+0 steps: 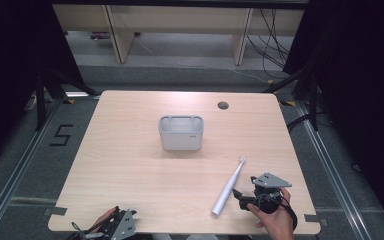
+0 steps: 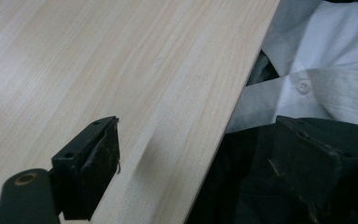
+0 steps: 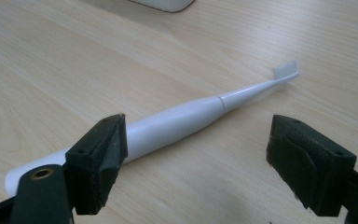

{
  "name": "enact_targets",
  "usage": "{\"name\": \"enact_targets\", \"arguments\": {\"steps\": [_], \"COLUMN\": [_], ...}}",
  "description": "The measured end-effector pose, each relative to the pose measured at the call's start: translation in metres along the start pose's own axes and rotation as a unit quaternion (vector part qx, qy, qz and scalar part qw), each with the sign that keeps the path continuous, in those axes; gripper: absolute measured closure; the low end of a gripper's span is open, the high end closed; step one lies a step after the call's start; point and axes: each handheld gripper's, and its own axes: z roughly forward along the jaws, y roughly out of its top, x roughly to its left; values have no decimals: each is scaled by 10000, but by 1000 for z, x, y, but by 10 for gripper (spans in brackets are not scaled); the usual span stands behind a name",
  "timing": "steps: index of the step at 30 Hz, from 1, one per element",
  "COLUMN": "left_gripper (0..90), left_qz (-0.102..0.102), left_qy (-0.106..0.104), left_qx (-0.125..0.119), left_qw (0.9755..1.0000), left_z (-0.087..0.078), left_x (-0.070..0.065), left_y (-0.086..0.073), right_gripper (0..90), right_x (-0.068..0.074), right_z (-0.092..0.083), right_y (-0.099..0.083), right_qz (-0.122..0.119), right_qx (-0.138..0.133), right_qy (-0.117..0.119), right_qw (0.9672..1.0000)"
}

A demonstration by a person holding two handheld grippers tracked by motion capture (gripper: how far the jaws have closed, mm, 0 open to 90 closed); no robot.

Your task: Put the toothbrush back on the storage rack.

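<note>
A white electric toothbrush (image 1: 227, 187) lies flat on the wooden table (image 1: 130, 165) at the front right, its brush head pointing away toward a grey holder (image 1: 181, 132). My right gripper (image 1: 241, 195) sits just right of the handle, open. In the right gripper view the toothbrush (image 3: 182, 123) runs behind the left jaw and nothing is between the jaws of my right gripper (image 3: 196, 163). My left gripper (image 1: 115, 225) rests at the table's front edge, left of centre. In its own view my left gripper (image 2: 205, 172) is open and empty, straddling the table edge.
The grey holder stands upright mid-table, with dividers inside. A round cable hole (image 1: 223, 105) is at the far right of the table. A person's white shirt (image 2: 326, 70) is beyond the table edge in the left gripper view. Bare tabletop (image 1: 130, 165) lies left and front.
</note>
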Motion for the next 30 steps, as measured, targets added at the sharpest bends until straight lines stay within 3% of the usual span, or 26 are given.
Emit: {"name": "enact_targets", "arguments": {"steps": [4, 5, 6, 9, 10, 14, 15, 16, 17, 18, 19, 20, 30], "left_gripper": [153, 153, 153, 153, 153, 153, 153, 153, 153, 153, 153, 153, 153], "left_qz": [-2, -6, -5, 0, 0, -7, -9, -8, -6, -7, -9, -8, -5], "left_qy": [7, 0, 0, 4, 4, 4, -1, -2, -3, 1, 2, 3, 5], "left_qx": [0, -7, 11, 0, 0, 16, 24, 22, 21, 15, 16, 14, 9], "left_qw": [10000, 10000, 10000, 10000, 10000, 10000, 10000, 10000, 10000, 10000, 10000, 10000, 10000], "left_z": [1, 1, 0, 1, 1, 1, 0, 0, 0, 1, 1, 1, 1], "left_x": [0, 0, 0, 0, 0, 1, 0, 0, 0, 0, 1, 1, 0], "left_y": [0, 0, 0, 0, 0, 0, 0, 0, 0, 0, 0, 0, 0], "right_gripper": [207, 207, 207, 201, 199, 196, 191, 190, 191, 191, 191, 193, 205], "right_x": [-3, 1, -3, 0, -2, -2, 0, 1, -2, -2, 0, -2, 0], "right_z": [-1, -2, -1, 0, 2, 1, 1, 1, 1, 1, 1, 2, 3], "right_y": [-2, -3, -2, -3, -3, -2, -2, -2, -2, -1, -1, -1, 0], "right_qz": [-31, 248, 33, 100, -29, -64, 149, 171, -19, -38, 106, -70, -89], "right_qx": [12, 107, 64, 145, 110, 88, 148, 141, 59, 33, 87, 33, -37], "right_qy": [-166, -173, -156, -160, -115, -217, -166, -148, -190, -226, -194, -230, -130], "right_qw": [9999, 9995, 9999, 9997, 9999, 9997, 9996, 9996, 9998, 9997, 9997, 9997, 9999]}}
